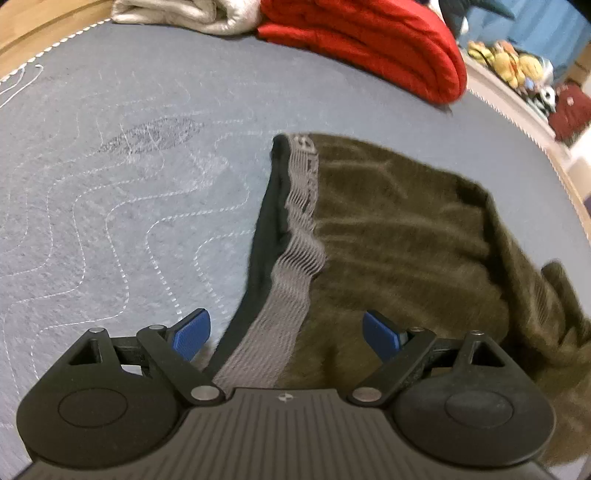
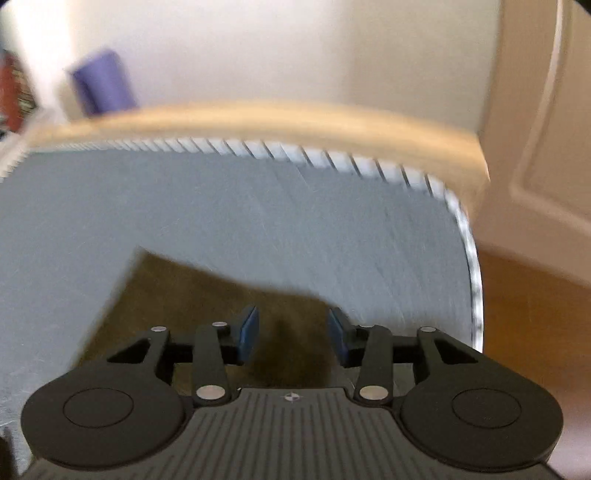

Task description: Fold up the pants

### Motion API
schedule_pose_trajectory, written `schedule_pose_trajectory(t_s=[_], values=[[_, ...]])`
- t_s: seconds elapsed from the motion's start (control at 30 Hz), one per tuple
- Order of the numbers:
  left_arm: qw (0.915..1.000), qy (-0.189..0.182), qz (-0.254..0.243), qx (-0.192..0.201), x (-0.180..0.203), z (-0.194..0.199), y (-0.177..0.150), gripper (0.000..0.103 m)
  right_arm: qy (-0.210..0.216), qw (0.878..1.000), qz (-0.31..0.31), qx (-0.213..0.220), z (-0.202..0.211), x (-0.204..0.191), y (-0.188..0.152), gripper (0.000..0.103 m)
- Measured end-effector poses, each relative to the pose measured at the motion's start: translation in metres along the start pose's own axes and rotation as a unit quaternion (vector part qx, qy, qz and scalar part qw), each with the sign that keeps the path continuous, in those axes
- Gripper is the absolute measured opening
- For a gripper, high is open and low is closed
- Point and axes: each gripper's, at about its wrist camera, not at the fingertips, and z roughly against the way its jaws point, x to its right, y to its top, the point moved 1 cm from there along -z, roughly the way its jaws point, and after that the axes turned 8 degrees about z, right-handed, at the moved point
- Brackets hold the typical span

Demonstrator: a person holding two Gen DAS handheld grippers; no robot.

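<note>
Olive-brown fleece pants [image 1: 399, 236] lie folded on a grey quilted mat [image 1: 110, 192], their grey elastic waistband [image 1: 295, 266] with black lining running down toward the camera. My left gripper [image 1: 286, 334] hovers over the waistband's near end, blue pads wide apart, nothing pressed between them. In the blurred right wrist view a corner of the pants [image 2: 207, 295] lies on the mat [image 2: 258, 214]. My right gripper [image 2: 293, 334] is above that cloth with a gap between its blue pads; the fabric lies under them, not pinched.
A folded red garment [image 1: 369, 40] and a beige one [image 1: 192, 14] lie at the mat's far edge. Stuffed toys [image 1: 509, 62] sit on a shelf at the right. Beyond the mat's stitched border [image 2: 332, 157] are the wooden table edge [image 2: 295, 122], a white wall and a door.
</note>
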Motion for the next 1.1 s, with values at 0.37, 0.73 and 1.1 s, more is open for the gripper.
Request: schedule_pose_trajectory(t_s=[0.37, 0.73, 1.1], values=[[0.9939, 0.016, -0.104, -0.032, -0.002, -0.034, -0.039, 0.090, 0.154, 0.983, 0.091, 0.036, 0.053, -0.078, -0.016, 0.056], [0.9822, -0.037, -0.167, 0.078, 0.001, 0.066, -0.057, 0.042, 0.199, 0.975, 0.095, 0.024, 0.078, -0.124, -0.025, 0.056], [0.9752, 0.089, -0.203, -0.002, -0.005, 0.025, -0.077, 0.070, 0.216, 0.971, 0.107, 0.009, 0.083, -0.148, -0.037, 0.056]])
